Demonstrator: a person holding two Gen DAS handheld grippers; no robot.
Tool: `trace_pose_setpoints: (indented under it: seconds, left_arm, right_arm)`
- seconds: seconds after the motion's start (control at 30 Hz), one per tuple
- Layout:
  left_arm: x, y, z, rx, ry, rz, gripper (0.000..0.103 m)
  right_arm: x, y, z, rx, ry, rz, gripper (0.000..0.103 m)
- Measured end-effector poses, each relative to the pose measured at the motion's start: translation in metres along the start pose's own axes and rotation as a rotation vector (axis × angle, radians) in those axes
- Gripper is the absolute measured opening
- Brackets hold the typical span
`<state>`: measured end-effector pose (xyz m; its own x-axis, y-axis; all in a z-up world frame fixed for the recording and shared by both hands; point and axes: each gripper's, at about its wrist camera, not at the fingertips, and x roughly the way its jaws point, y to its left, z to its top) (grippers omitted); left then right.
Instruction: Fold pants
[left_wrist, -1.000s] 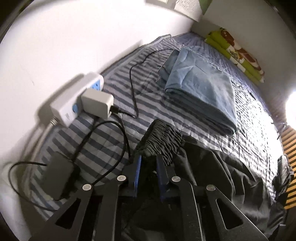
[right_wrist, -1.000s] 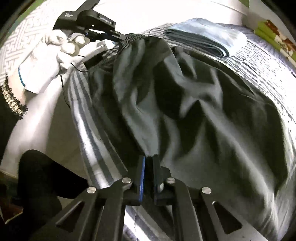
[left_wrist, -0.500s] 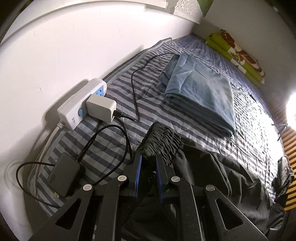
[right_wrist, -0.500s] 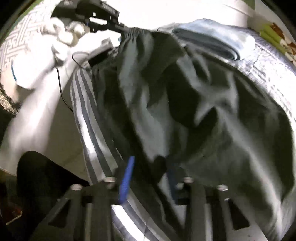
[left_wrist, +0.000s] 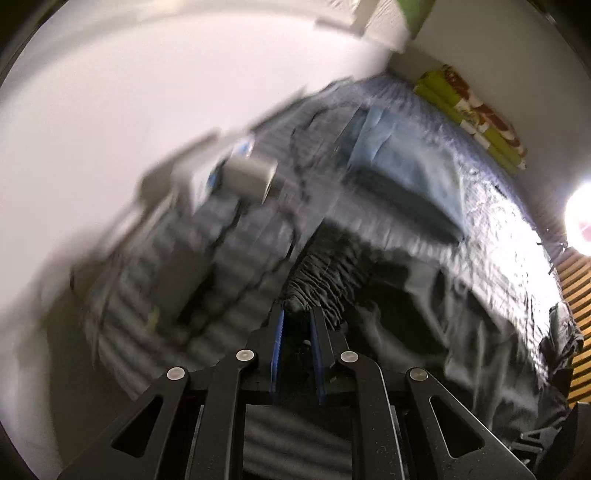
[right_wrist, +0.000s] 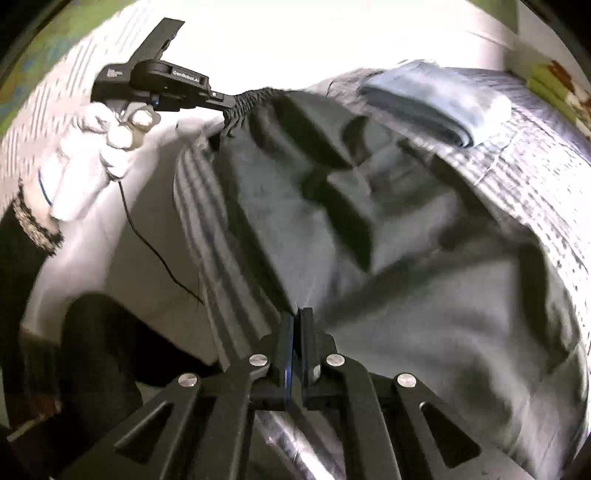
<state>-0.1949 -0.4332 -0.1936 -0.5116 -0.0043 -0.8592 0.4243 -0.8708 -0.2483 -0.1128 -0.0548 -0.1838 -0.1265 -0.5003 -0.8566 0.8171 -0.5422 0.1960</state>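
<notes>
In the left wrist view, your left hand-held gripper (left_wrist: 297, 319) pinched the gathered waistband of the pants (left_wrist: 399, 291), just below the folded blue towel (left_wrist: 402, 166). In the right wrist view, your right hand-held gripper (right_wrist: 297, 321) clamped their near edge on the bed (right_wrist: 535, 122); keeping that span taut would serve best.

Dim, smeared fisheye views with harsh glare

We see heavy motion blur across the striped grey bed (left_wrist: 236, 266), a blown-out round lamp (left_wrist: 580, 225) at right, overexposed white wall (right_wrist: 295, 44), dark curved edges.
</notes>
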Motion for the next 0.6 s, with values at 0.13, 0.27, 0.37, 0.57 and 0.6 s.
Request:
trace_pose_setpoints:
  seconds: [0.13, 0.27, 0.37, 0.57, 0.6]
  left_arm:
    - [0.024, 0.019, -0.033, -0.025, 0.079, 0.029, 0.014]
    - [0.018, 0.021, -0.037, -0.044, 0.063, 0.001, 0.014]
    - [0.007, 0.016, -0.026, -0.054, 0.048, -0.02, 0.013]
    - [-0.01, 0.0, 0.007, -0.055, 0.022, -0.04, 0.012]
    - [-0.011, -0.003, 0.012, -0.056, 0.02, -0.042, 0.012]
  right_arm:
    - [0.023, 0.011, -0.016, -0.054, 0.084, -0.036, 0.005]
    - [0.018, 0.017, -0.02, -0.069, 0.089, -0.059, 0.014]
    - [0.003, 0.016, -0.009, -0.068, 0.018, -0.059, 0.023]
    - [0.009, 0.028, 0.016, -0.042, -0.043, -0.032, 0.023]
    - [0.015, 0.031, 0.021, -0.045, -0.042, -0.027, 0.023]
